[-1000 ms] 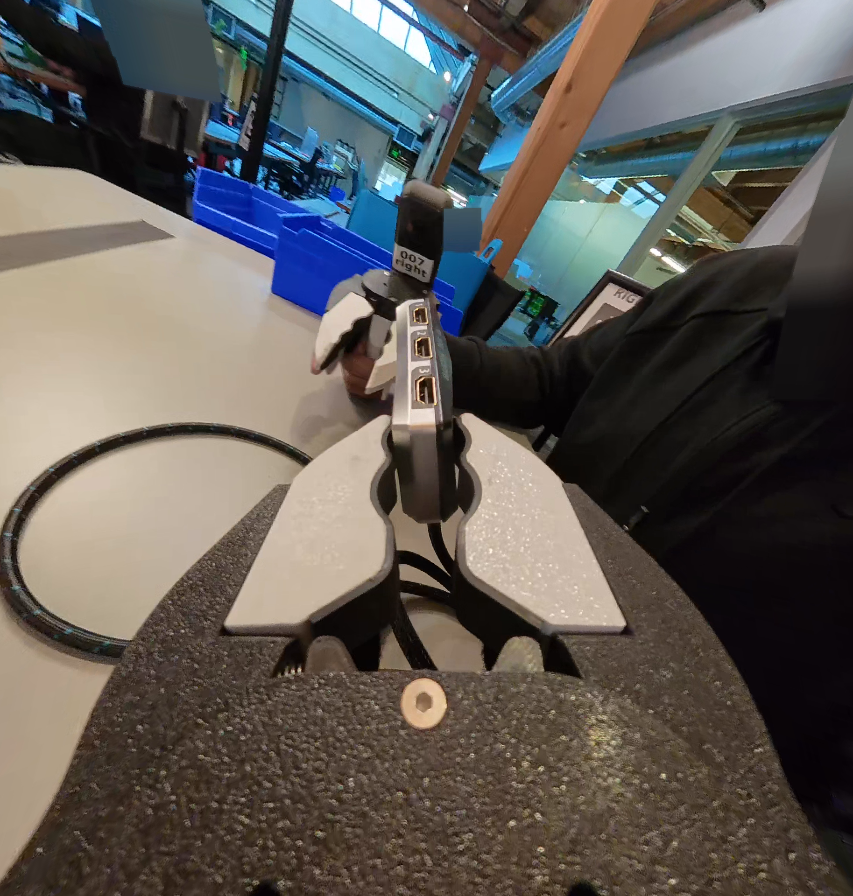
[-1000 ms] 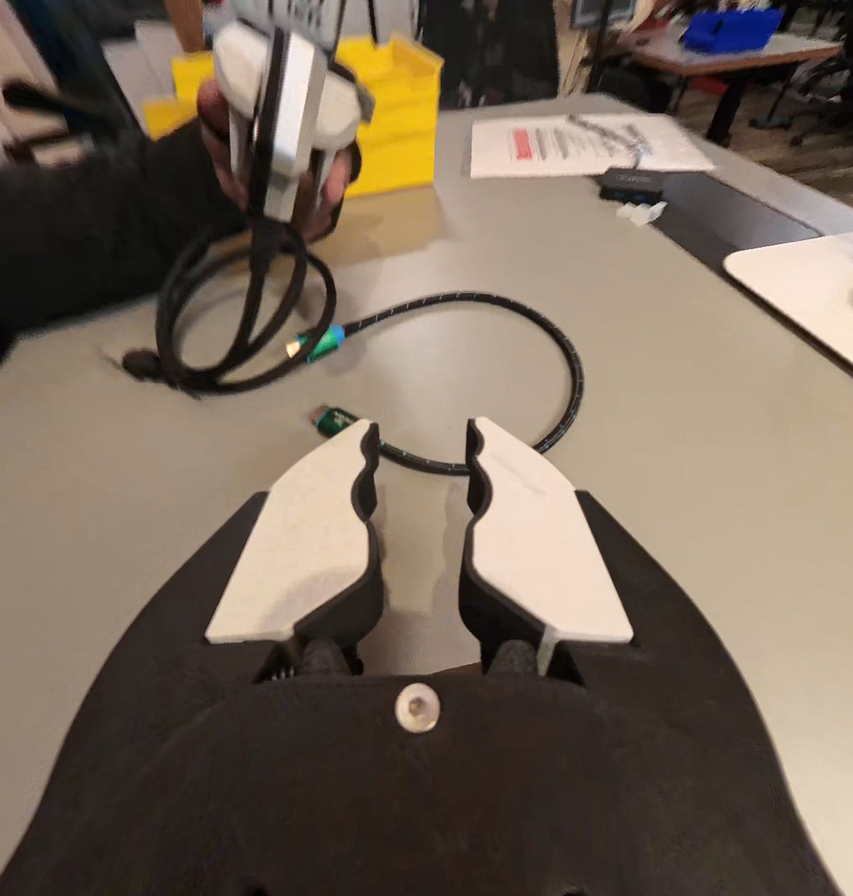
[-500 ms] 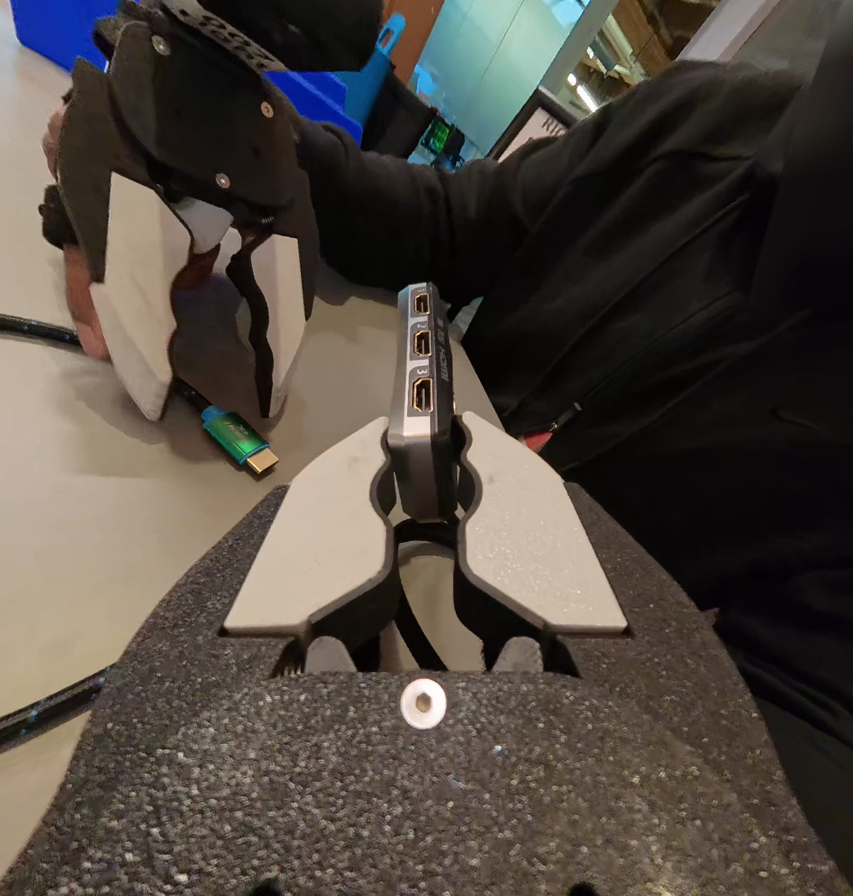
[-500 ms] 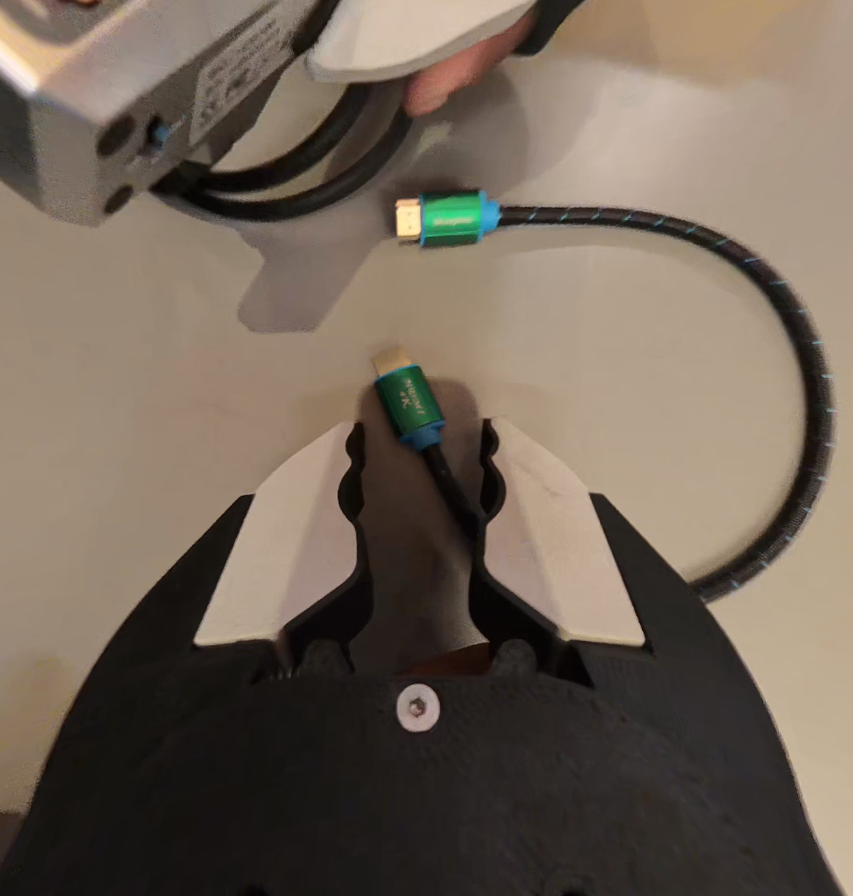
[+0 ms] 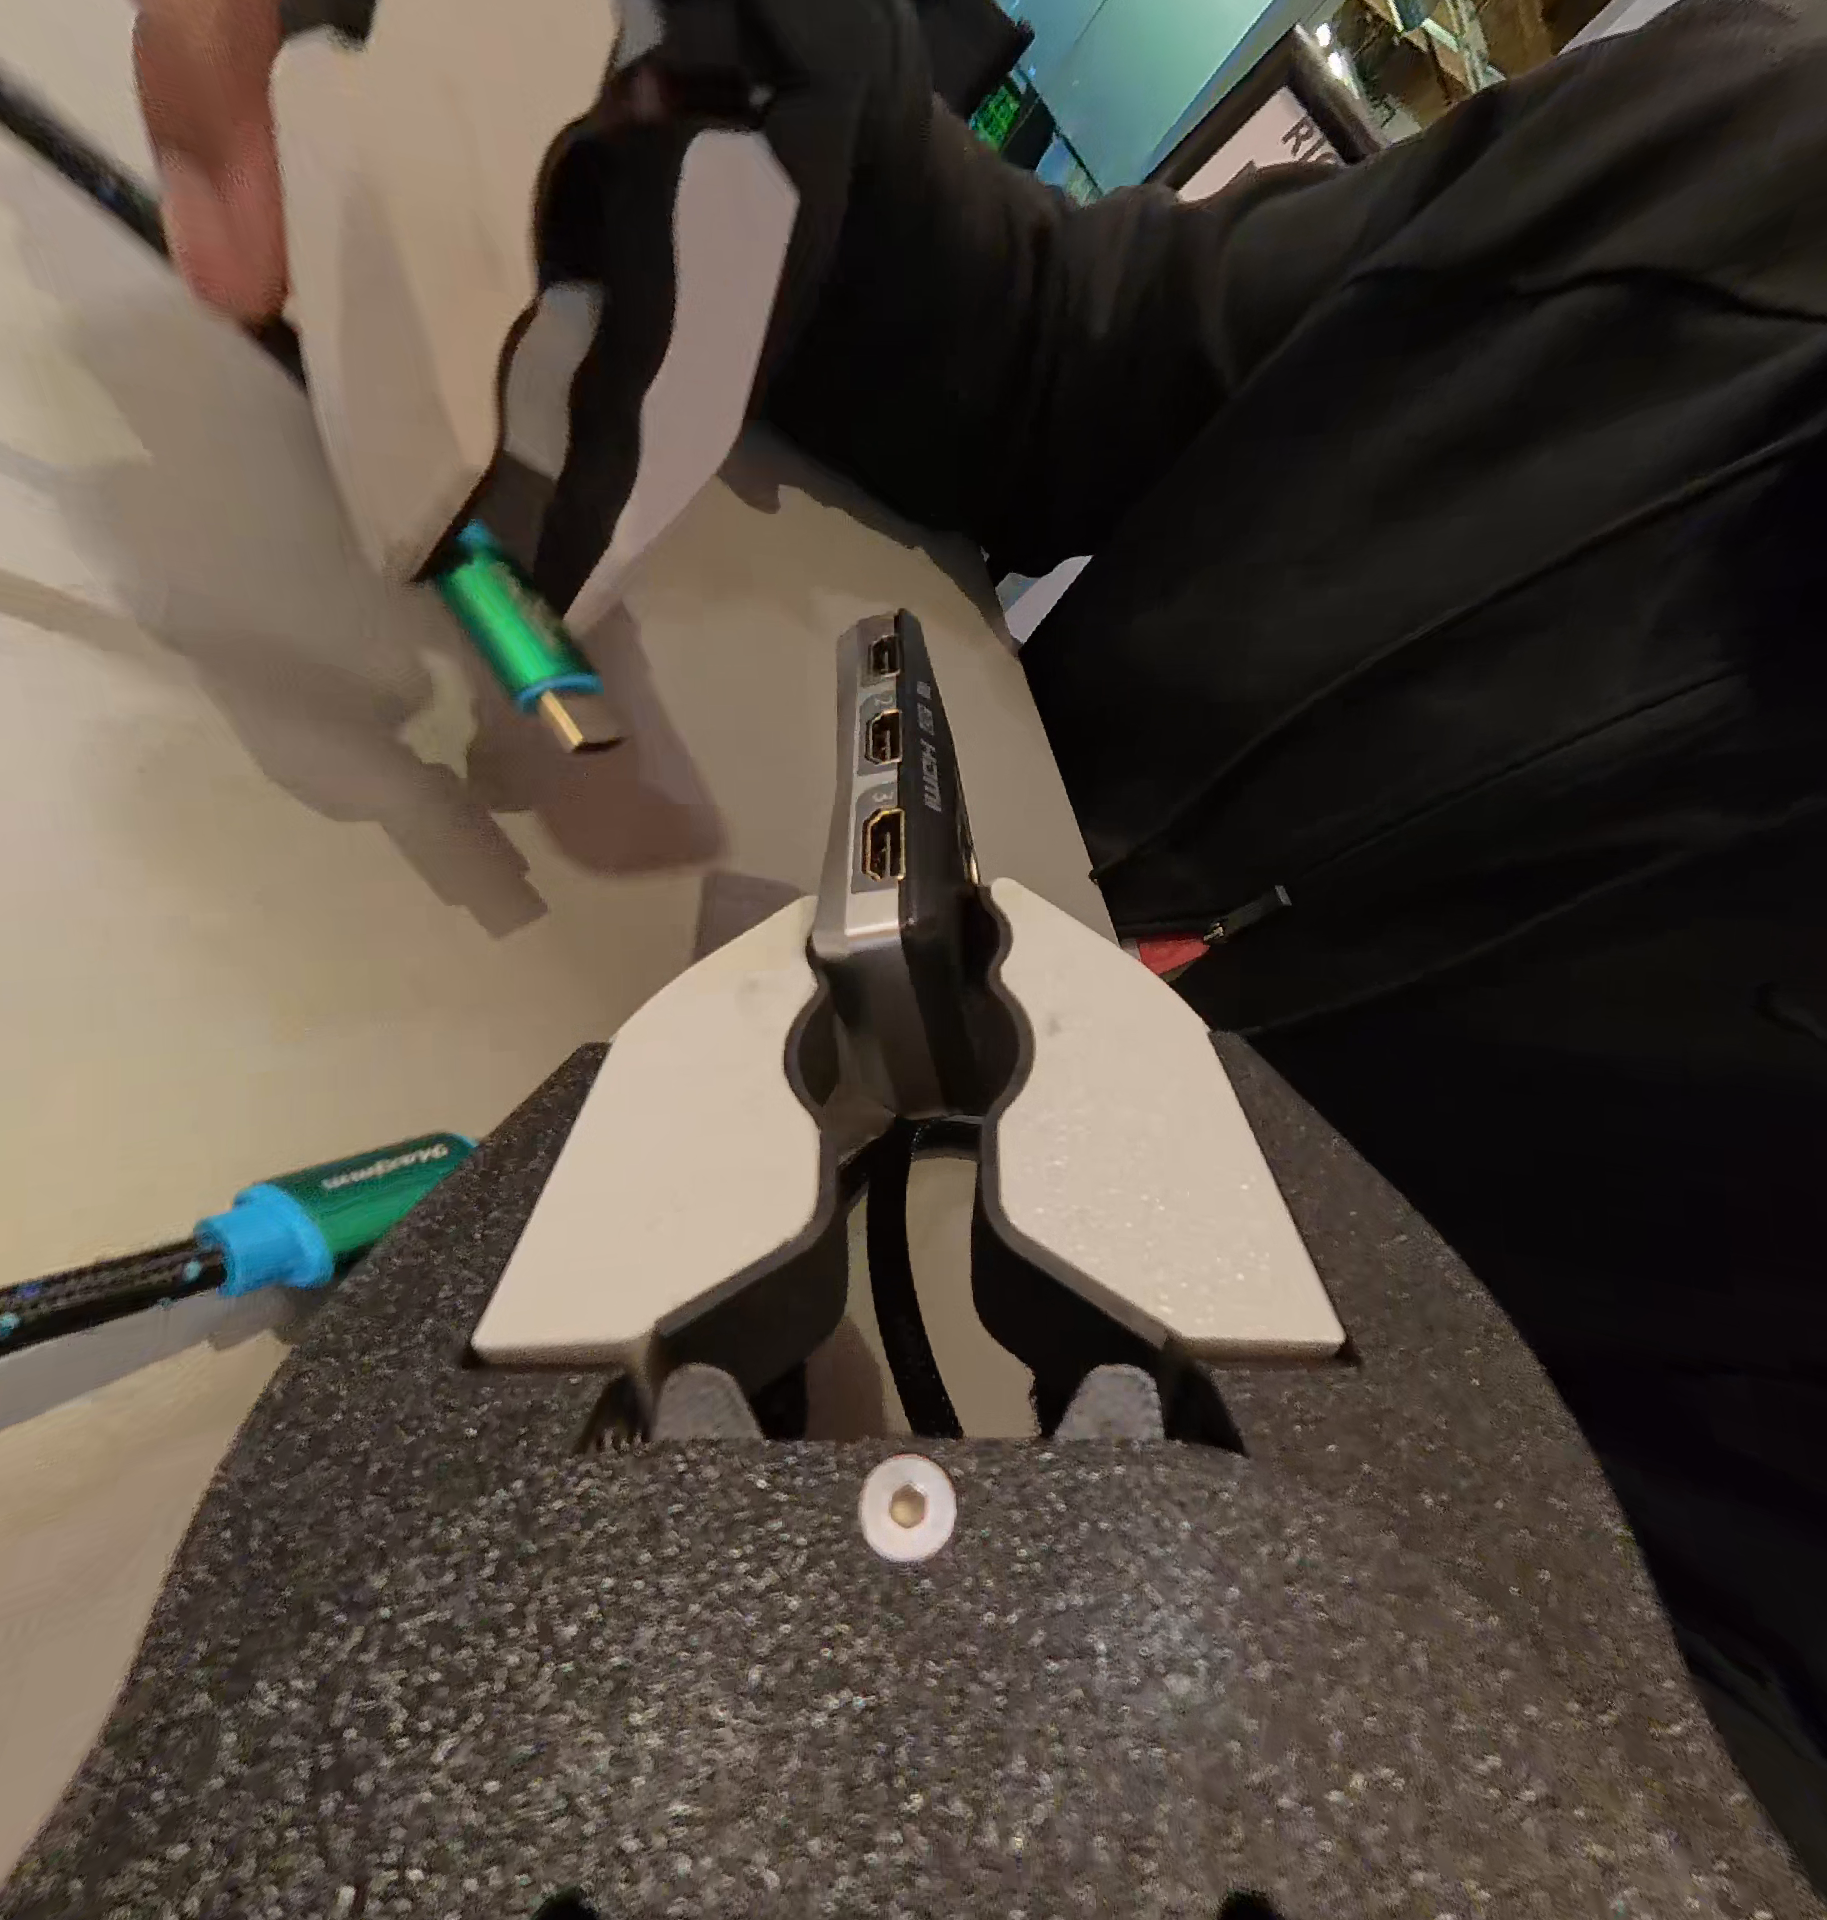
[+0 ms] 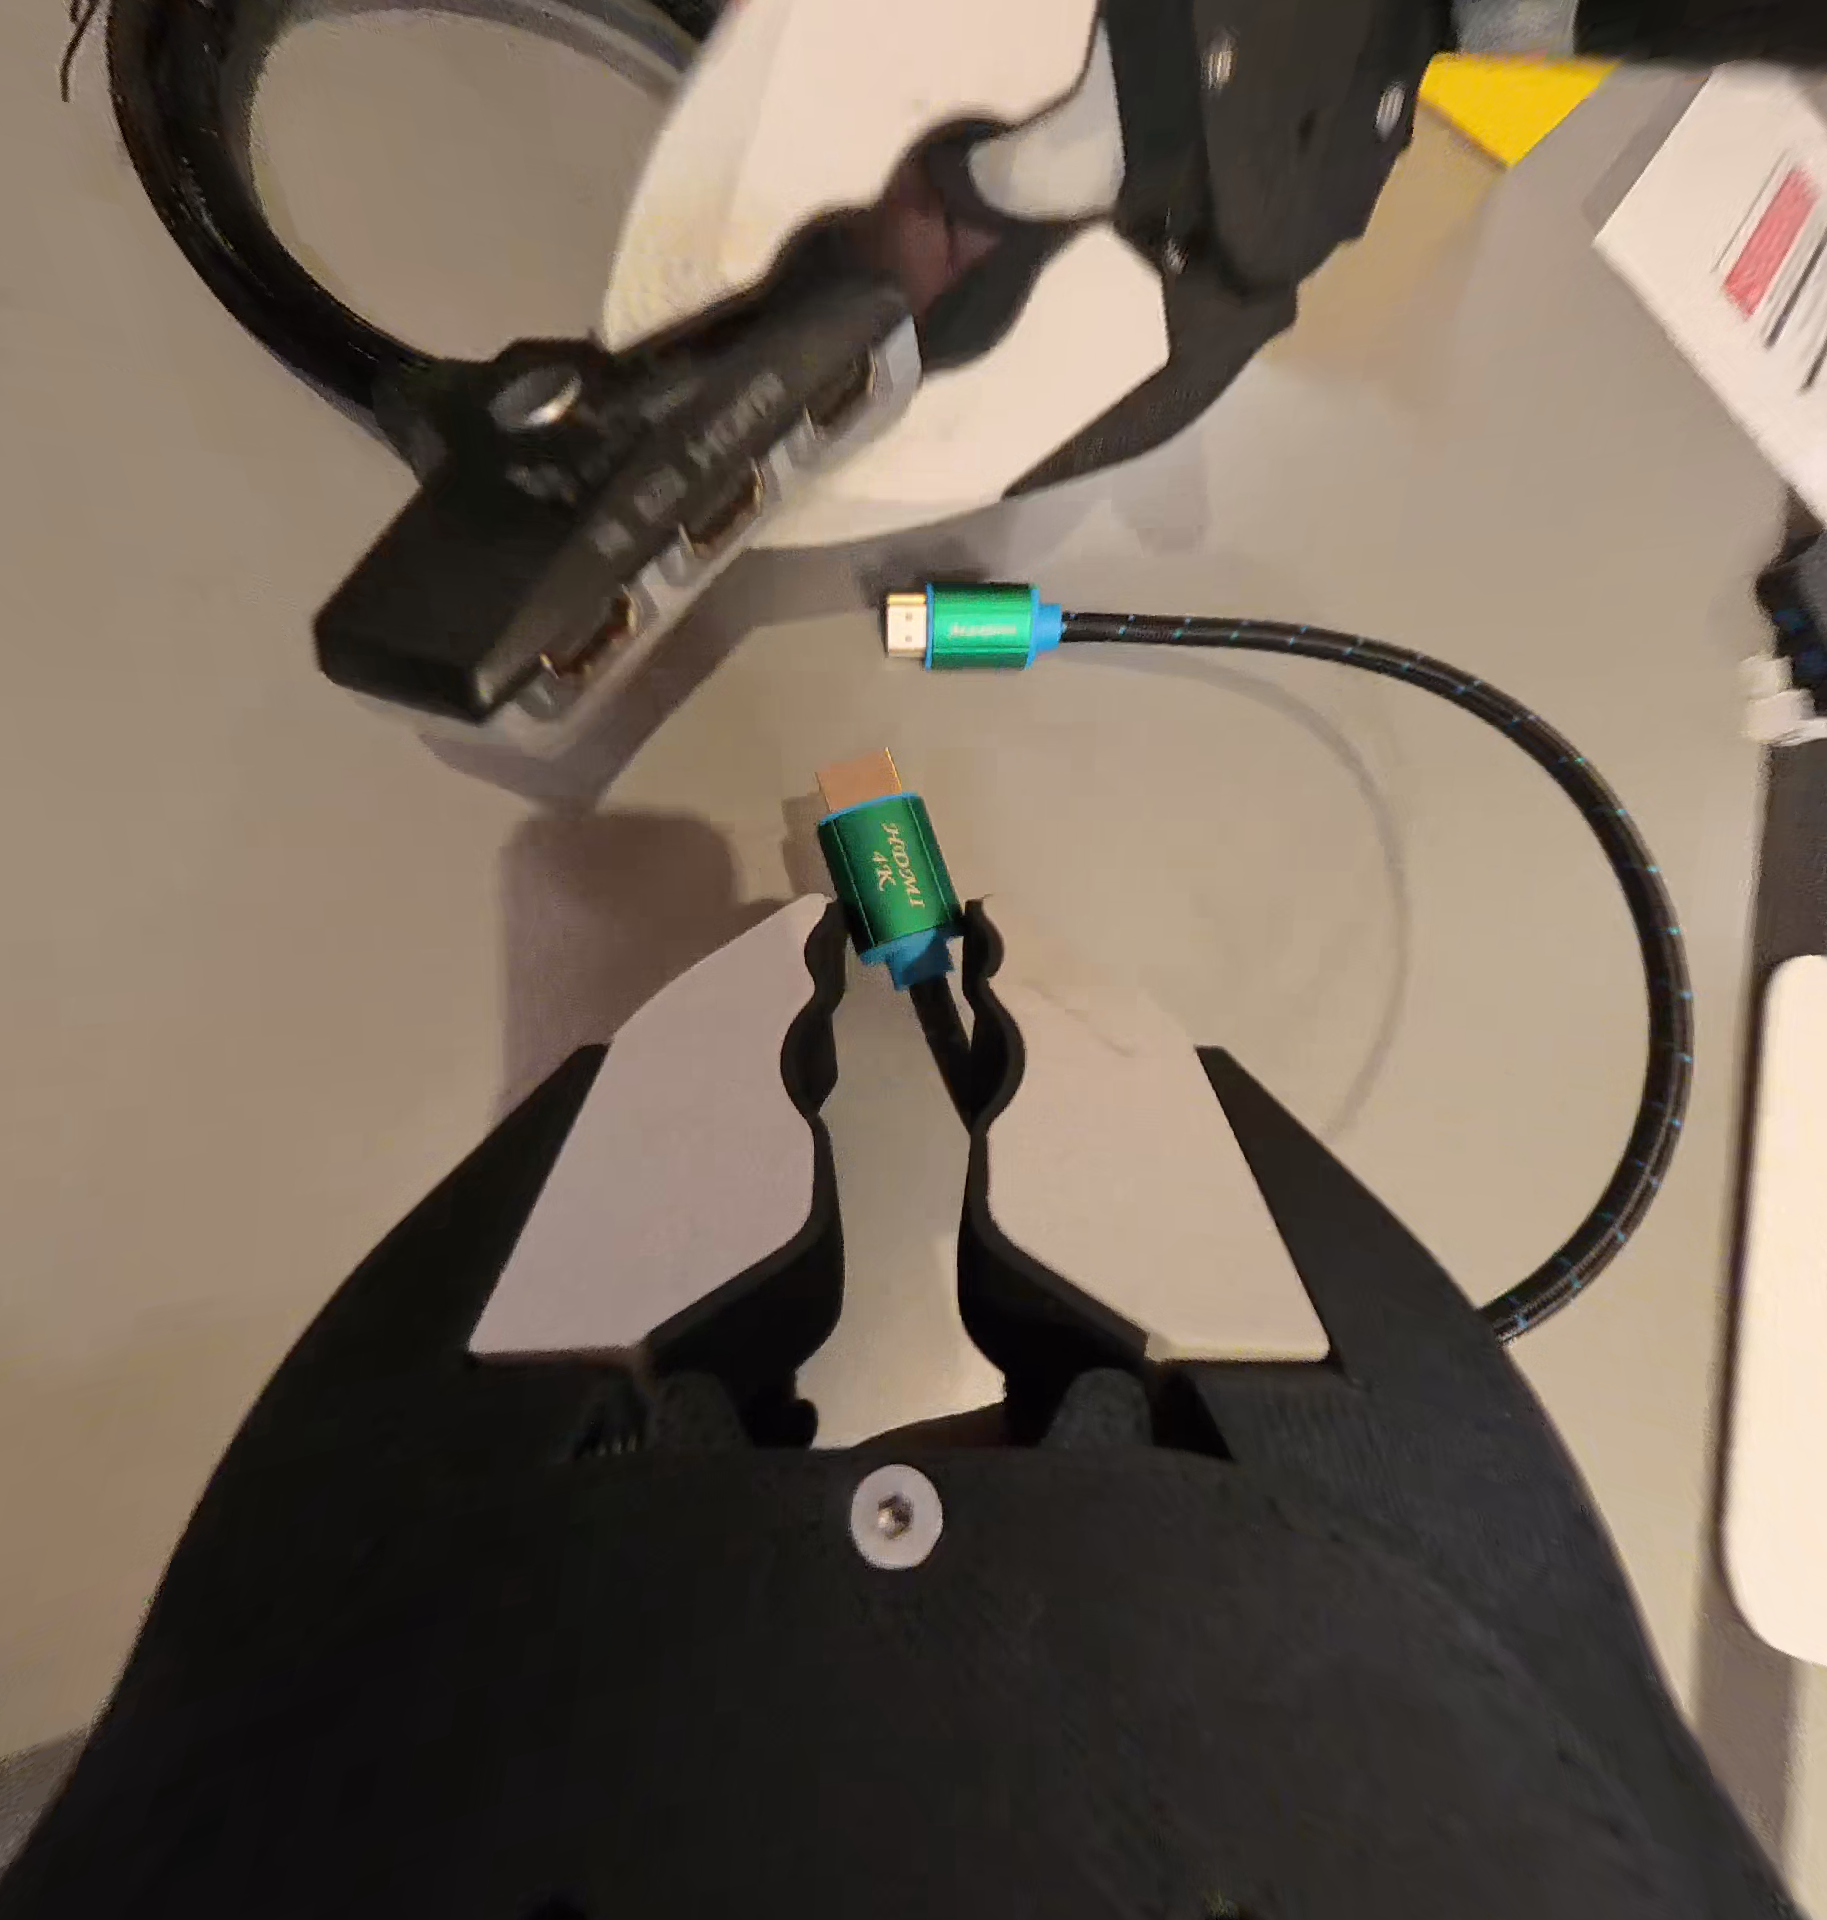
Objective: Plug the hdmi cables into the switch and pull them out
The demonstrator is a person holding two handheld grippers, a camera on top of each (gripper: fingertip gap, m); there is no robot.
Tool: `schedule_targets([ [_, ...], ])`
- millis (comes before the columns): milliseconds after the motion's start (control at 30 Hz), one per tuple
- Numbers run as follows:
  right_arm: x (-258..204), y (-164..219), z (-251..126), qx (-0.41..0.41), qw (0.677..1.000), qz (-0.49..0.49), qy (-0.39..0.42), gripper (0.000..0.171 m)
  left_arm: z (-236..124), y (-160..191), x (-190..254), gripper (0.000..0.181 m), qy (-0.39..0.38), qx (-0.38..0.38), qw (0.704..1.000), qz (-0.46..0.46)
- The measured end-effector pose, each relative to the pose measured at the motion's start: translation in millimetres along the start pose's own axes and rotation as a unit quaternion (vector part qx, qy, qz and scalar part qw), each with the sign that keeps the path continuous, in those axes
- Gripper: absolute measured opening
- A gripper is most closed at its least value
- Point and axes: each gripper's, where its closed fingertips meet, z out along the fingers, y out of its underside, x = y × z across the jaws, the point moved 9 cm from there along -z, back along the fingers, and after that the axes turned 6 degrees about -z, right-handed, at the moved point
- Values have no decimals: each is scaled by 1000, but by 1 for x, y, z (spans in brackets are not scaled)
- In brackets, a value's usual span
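Observation:
My left gripper [image 5: 904, 904] is shut on the lower end of the HDMI switch [image 5: 888, 769], a black and silver box with three gold ports facing left. Its black lead [image 5: 914, 1299] runs back between the fingers. My right gripper [image 6: 898, 925] is shut on a green HDMI plug [image 6: 883, 873], held just above the table, gold tip pointing towards the switch [image 6: 576, 520]. In the left wrist view that plug [image 5: 519, 639] hangs a short way left of the ports, apart from them. The second green plug [image 6: 966, 629] lies loose on the table; it also shows in the left wrist view [image 5: 369, 1190].
The braided cable [image 6: 1636, 914] loops across the beige table [image 6: 213, 987] on the right. Papers [image 6: 1761, 270], a small dark device [image 6: 1823, 623] and a white pad [image 6: 1813, 1299] lie at the right edge. The person's black sleeve and jacket [image 5: 1408, 520] fill the right of the left wrist view. Spacing between my two grippers at the tips: around 8 centimeters. It is some 40 centimeters from my right tips to the small dark device [image 6: 1823, 623].
My right gripper has closed on the green plug and lifted it towards the switch. The left gripper, holding the switch, has swung nearer and tilted.

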Motion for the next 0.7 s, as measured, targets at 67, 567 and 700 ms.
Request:
schedule_targets([
  [67,-3,-7,-7,-17,999,-27,10,21,6,-1,-3,24,-6,-6,1000,-12],
  [567,-39,-48,-20,-70,988,-137,-5,21,24,4,2,26,5,-60,998,11],
  [700,-47,-53,-23,-72,987,-146,-15,21,24,6,4,26,15,-65,998,18],
])
